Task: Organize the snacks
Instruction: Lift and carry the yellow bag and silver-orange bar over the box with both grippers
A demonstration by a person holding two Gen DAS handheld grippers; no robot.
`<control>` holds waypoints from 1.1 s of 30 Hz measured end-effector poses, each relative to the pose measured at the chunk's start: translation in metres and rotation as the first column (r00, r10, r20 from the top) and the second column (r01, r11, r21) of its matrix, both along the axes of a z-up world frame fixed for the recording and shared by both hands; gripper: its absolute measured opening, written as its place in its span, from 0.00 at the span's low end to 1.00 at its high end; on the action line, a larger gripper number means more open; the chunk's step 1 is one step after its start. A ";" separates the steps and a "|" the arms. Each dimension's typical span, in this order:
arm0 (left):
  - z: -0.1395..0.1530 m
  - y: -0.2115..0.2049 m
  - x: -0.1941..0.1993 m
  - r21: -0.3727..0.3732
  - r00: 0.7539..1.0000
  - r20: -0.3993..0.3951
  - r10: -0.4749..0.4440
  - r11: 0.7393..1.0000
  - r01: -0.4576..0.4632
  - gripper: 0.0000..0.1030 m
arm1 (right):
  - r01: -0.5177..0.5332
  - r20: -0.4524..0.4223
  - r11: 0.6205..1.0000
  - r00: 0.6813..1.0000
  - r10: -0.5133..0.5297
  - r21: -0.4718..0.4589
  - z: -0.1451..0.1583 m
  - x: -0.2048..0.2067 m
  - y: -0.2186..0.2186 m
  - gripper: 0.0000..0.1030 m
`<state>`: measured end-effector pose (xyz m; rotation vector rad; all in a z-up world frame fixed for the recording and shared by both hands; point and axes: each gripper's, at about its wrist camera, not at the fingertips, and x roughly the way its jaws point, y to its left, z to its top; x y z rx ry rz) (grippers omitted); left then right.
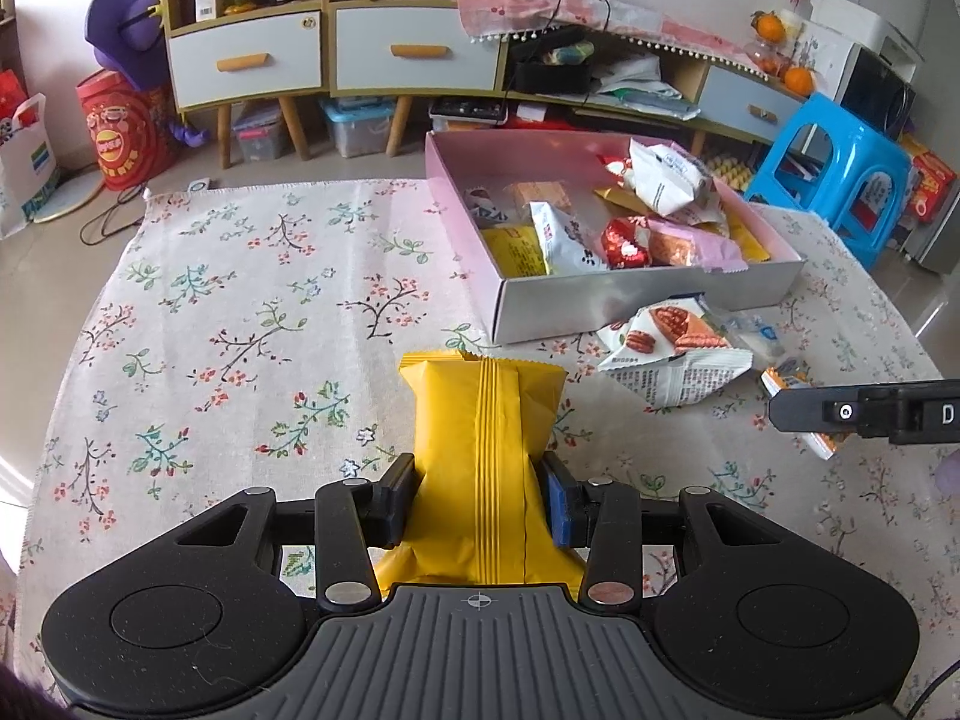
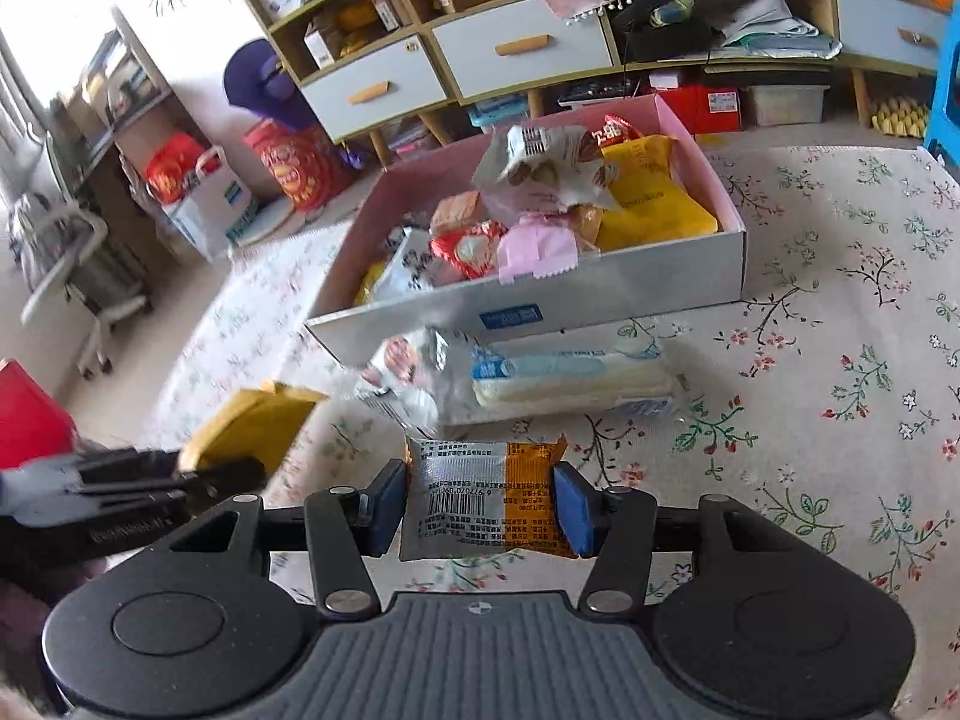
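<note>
My left gripper (image 1: pixel 480 480) is shut on a plain yellow snack packet (image 1: pixel 480 414), held above the floral tablecloth (image 1: pixel 240 300). In the right wrist view the same packet (image 2: pixel 252 426) shows at the left. My right gripper (image 2: pixel 480 492) is shut on a small orange-and-silver packet (image 2: pixel 474 498) with a barcode; its pads press both sides. A white box with a pink lining (image 1: pixel 630 300) holds several snack packets. In front of the box (image 2: pixel 600 282) lie a pecan-print packet (image 1: pixel 672 348) and a long pale packet in clear wrap (image 2: pixel 570 378).
A blue plastic stool (image 1: pixel 840 168) stands past the table's right side. Low cabinets with drawers (image 1: pixel 300 60) line the far wall, with a red drum-shaped bag (image 1: pixel 120 132) on the floor. The cloth left of the box carries nothing.
</note>
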<state>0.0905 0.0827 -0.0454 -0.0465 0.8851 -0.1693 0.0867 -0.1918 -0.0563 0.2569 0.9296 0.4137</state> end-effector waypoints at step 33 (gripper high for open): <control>0.051 -0.036 0.018 -0.053 0.993 0.079 0.085 0.995 -0.081 0.38 | 0.111 0.165 0.985 0.977 -0.132 0.131 0.067 0.014 -0.003 0.41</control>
